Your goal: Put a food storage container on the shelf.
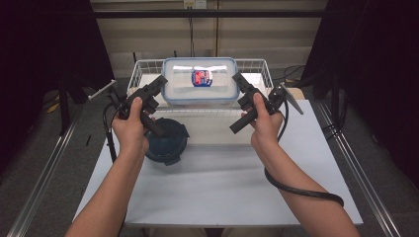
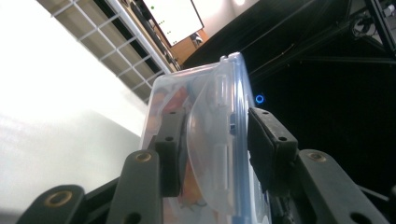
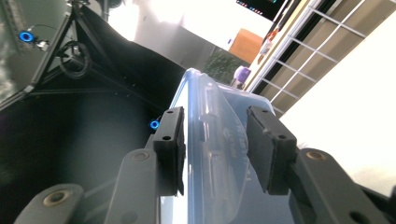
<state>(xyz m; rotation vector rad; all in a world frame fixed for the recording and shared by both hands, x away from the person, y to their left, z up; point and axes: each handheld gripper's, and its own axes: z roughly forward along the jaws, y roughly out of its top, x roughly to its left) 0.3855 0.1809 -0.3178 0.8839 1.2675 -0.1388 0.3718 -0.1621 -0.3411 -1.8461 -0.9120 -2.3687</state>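
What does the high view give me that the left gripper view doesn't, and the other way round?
High view alone: the dark round lid on the white table, the right gripper at the box's far end, and the red-blue label. Left gripper view alone: the pads clamped on the box's end flap. Both: the clear lidded box, the left gripper and the wire basket.

The food container (image 1: 200, 81) is clear plastic with a blue-rimmed lid (image 2: 240, 107) and a red, blue and white label (image 1: 201, 77). The wire basket (image 1: 138, 71) is white. A round lid (image 1: 167, 140) is dark teal. The tabletop (image 1: 217, 182) is white. Both grippers (image 1: 157, 88) (image 1: 242, 89) are black.
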